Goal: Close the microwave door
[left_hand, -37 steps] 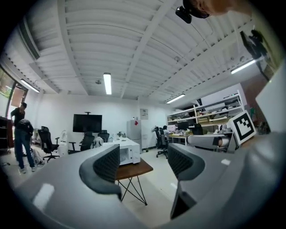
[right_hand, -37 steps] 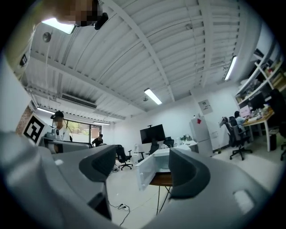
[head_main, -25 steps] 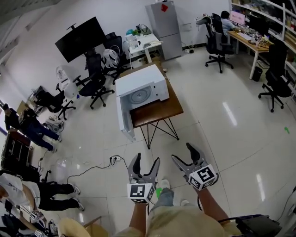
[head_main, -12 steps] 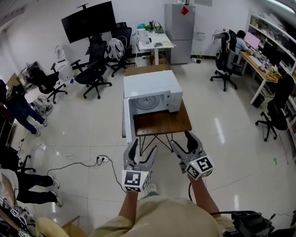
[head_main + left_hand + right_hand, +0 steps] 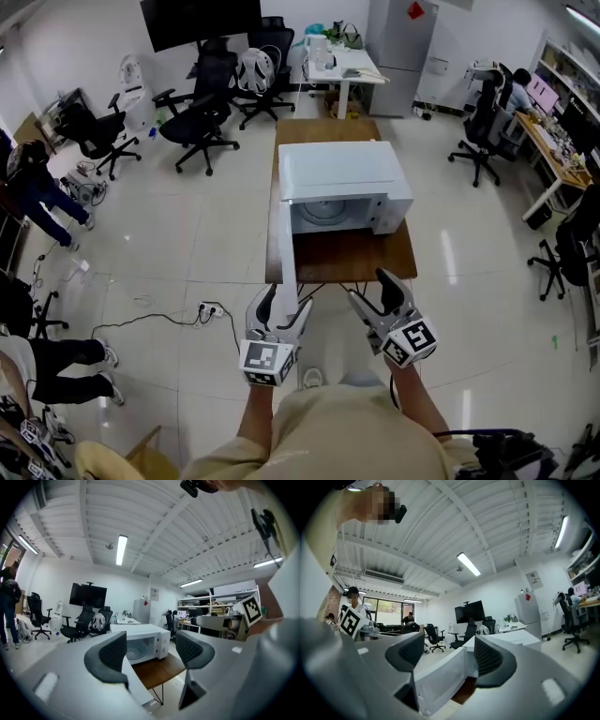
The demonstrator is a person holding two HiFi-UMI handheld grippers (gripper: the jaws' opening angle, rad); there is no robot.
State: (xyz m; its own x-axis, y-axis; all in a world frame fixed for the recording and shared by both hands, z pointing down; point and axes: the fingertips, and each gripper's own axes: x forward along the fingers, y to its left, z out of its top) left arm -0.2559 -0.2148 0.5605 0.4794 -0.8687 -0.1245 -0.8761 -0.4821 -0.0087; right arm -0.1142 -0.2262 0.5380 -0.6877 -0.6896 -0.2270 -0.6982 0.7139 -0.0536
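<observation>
A white microwave (image 5: 342,183) stands on a brown wooden table (image 5: 361,253), its cavity and turntable showing. Its door (image 5: 284,246) is swung wide open toward me on the left side. My left gripper (image 5: 283,307) hangs open just below the door's near edge, nothing between its fingers. My right gripper (image 5: 375,294) is open too, at the table's front edge. In the left gripper view the microwave (image 5: 140,641) and the door (image 5: 136,679) lie ahead of the open left gripper (image 5: 147,651). The right gripper view shows the door (image 5: 440,679) close before the open right gripper (image 5: 450,653).
Black office chairs (image 5: 202,131) and a wall monitor (image 5: 199,19) stand at the back left. A white desk (image 5: 342,66) and grey refrigerator (image 5: 401,42) are behind the table. A power strip with cable (image 5: 208,309) lies on the floor at left. People are at the left edge (image 5: 42,187).
The microwave and table have come nearer and more square to me. Both open grippers now reach the door's edge and the table front instead of hanging over bare floor.
</observation>
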